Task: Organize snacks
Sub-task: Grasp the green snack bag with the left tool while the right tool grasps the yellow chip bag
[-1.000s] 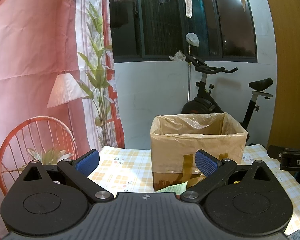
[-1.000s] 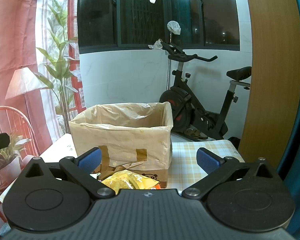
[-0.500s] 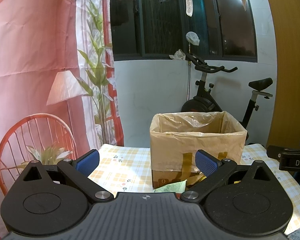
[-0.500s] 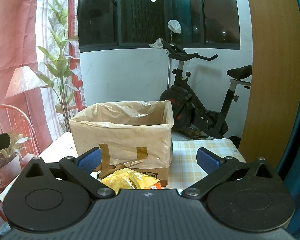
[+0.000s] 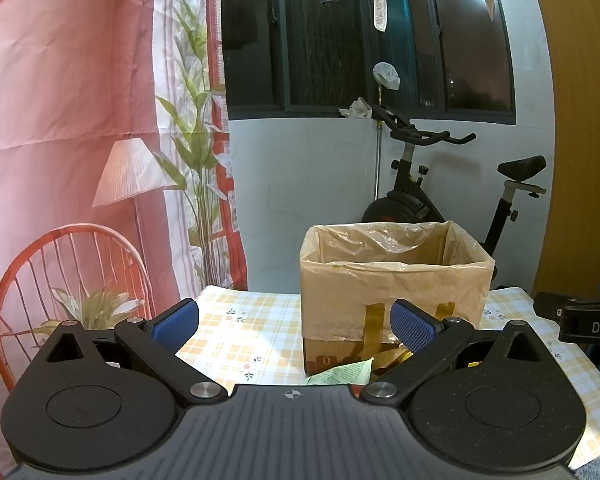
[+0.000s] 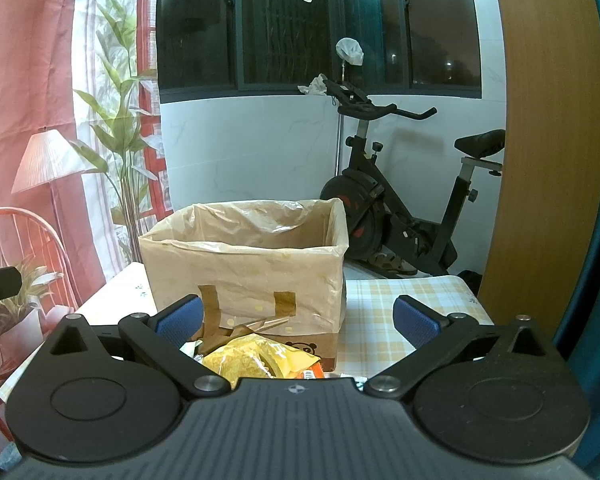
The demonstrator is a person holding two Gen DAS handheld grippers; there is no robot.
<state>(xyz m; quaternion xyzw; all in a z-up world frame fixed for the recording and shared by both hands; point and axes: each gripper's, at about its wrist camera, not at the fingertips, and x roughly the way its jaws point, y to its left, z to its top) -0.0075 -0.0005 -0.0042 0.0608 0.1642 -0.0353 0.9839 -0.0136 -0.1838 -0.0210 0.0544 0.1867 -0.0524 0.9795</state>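
We see left gripper (image 5: 294, 322) fingers apart, empty | right gripper (image 6: 298, 318) fingers apart, empty | box (image 6: 252, 264) at frame centre, yellow snack bag (image 6: 256, 362) touching its front

The left hand-held gripper (image 5: 294, 322) is held level, its two blue fingers spread wide apart with nothing between them. The right hand-held gripper (image 6: 298, 320) is level too, its fingers spread wide and holding nothing.
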